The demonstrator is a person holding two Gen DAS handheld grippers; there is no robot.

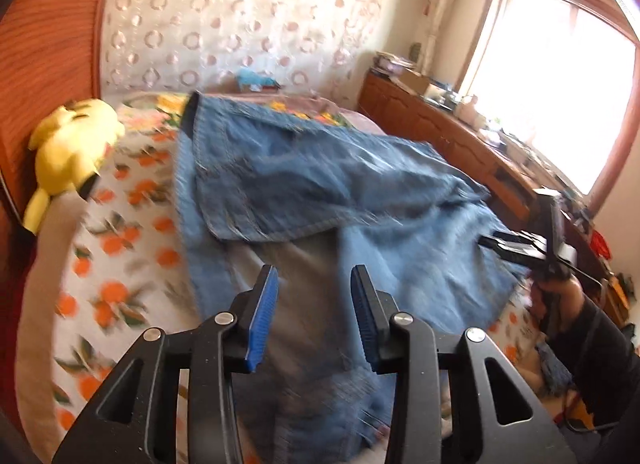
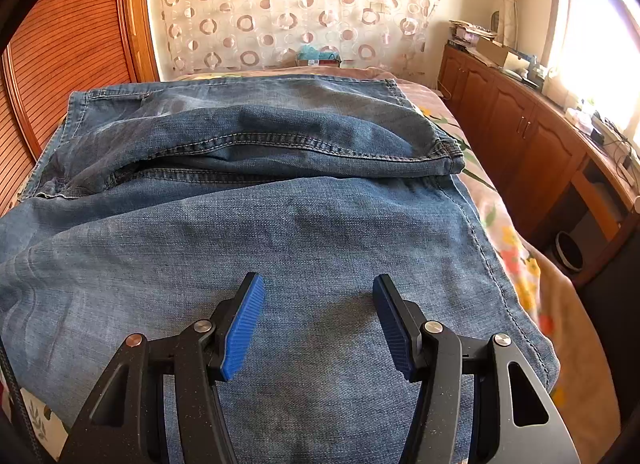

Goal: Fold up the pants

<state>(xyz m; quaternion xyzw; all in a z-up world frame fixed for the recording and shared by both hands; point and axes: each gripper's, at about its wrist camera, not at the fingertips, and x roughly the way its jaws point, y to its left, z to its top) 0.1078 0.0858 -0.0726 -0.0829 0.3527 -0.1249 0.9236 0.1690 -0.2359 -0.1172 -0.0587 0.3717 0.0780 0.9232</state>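
Note:
Blue jeans [image 1: 320, 184] lie spread on the bed, with one part folded over onto the rest; this view is blurred. My left gripper [image 1: 315, 270] hovers over the near end of the denim, open, with nothing between its blue pads [image 1: 262, 320]. To the right, a hand [image 1: 560, 292] holds my right gripper [image 1: 516, 244] at the jeans' edge. In the right wrist view the jeans [image 2: 320, 224] fill the bed, the folded layer's seam [image 2: 300, 144] running across. My right gripper [image 2: 318, 278] stands open just above the flat denim, holding nothing.
A yellow plush toy [image 1: 72, 152] lies at the left on the orange-print sheet [image 1: 120, 244], against the wooden headboard [image 1: 44, 44]. A cluttered wooden cabinet [image 2: 520, 136] runs under the bright window on the right. A round bin [image 2: 568, 252] stands on the floor beside the bed.

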